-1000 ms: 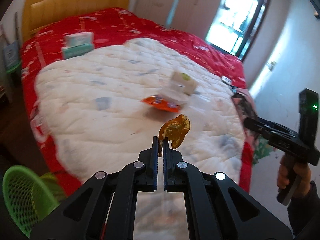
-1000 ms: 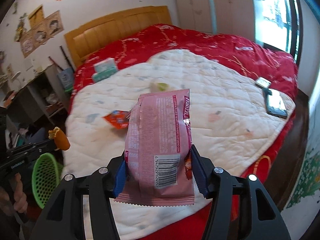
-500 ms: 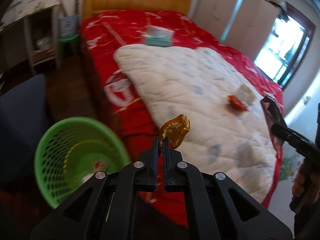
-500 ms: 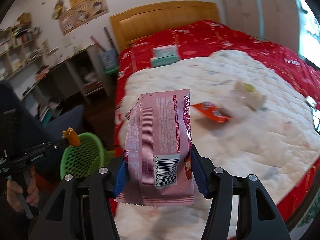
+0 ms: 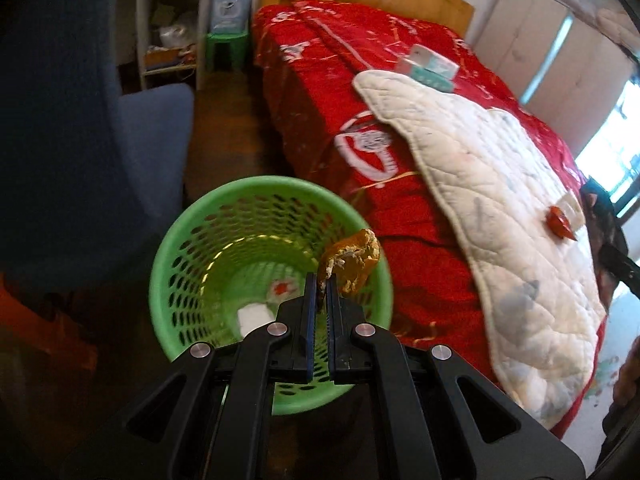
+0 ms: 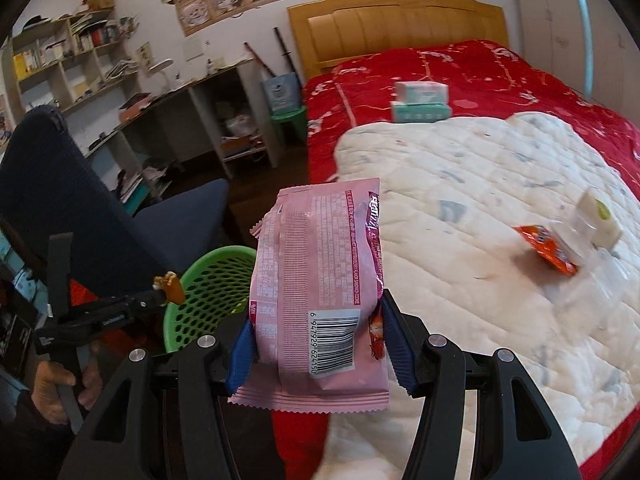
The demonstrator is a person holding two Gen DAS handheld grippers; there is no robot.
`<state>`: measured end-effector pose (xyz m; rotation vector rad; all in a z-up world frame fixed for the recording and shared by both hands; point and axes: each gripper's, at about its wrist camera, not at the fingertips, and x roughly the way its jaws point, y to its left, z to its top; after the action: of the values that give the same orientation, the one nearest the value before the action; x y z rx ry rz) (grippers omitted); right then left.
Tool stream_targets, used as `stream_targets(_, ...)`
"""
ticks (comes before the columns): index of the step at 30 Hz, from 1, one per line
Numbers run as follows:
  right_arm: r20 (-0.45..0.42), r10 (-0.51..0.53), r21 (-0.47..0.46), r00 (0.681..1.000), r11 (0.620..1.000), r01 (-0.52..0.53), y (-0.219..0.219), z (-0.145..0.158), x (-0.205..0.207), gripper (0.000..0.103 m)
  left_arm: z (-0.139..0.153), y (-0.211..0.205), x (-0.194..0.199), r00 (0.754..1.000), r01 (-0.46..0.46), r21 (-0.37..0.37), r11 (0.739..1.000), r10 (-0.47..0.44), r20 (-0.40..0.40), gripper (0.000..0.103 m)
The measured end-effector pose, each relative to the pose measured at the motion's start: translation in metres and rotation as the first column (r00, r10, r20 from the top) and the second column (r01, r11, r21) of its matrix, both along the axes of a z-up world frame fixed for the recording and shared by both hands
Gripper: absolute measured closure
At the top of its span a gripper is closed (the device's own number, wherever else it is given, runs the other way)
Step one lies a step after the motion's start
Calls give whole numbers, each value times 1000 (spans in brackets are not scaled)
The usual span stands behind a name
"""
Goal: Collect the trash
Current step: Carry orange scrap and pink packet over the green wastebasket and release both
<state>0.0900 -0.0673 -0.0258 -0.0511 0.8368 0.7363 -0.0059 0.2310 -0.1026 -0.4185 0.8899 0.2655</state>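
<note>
My left gripper (image 5: 319,285) is shut on a crumpled orange-brown peel (image 5: 354,262) and hangs over the far rim of the green mesh waste basket (image 5: 192,240), which has a few scraps at its bottom. In the right wrist view the same left gripper (image 6: 160,294) shows at the left with the peel (image 6: 172,286), above the basket (image 6: 208,300). My right gripper (image 6: 316,340) is shut on a pink snack packet (image 6: 320,276) held upright above the bed's edge. An orange wrapper (image 6: 548,252) and a clear plastic container (image 6: 596,224) lie on the white quilt (image 6: 480,200).
The basket stands on the dark floor between a blue chair (image 5: 132,152) and the red bed (image 5: 328,92). A tissue box (image 6: 420,102) lies near the headboard. A green stool (image 5: 226,46) and shelves (image 6: 80,68) stand by the wall. A hand (image 6: 52,384) grips the left tool.
Both grippers swung left from over the bed toward the floor. The basket has come under my left gripper and looms larger. Both grips stay the same.
</note>
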Motion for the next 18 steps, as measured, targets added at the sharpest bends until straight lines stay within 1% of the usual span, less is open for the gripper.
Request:
stream_targets(2, 1, 20, -3, 1000, 1000, -20, 9, 0, -1, 48, -3, 4, -4, 1000, -10, -13, 1000, 10, -9, 97)
stream_targets(7, -2, 73, -9, 997, 997, -73, 35, -2, -2, 48, -10, 13, -12, 999, -33, -22, 999, 33, -25, 95)
stream_targets(11, -9, 108, -10, 994, 994, -108, 52, -5, -4, 48, -14, 21, -20, 998, -56, -38, 998, 55, -27, 88)
stream_targets(17, -24, 164, -19, 986, 986, -164, 81, -11, -14, 48, -14, 32, -32, 996, -89, -45, 995, 88, -24, 85)
stream_targets(18, -27, 173, -22, 985, 985, -173, 86, -12, -15, 48, -14, 34, -35, 995, -98, -49, 994, 97, -24, 83)
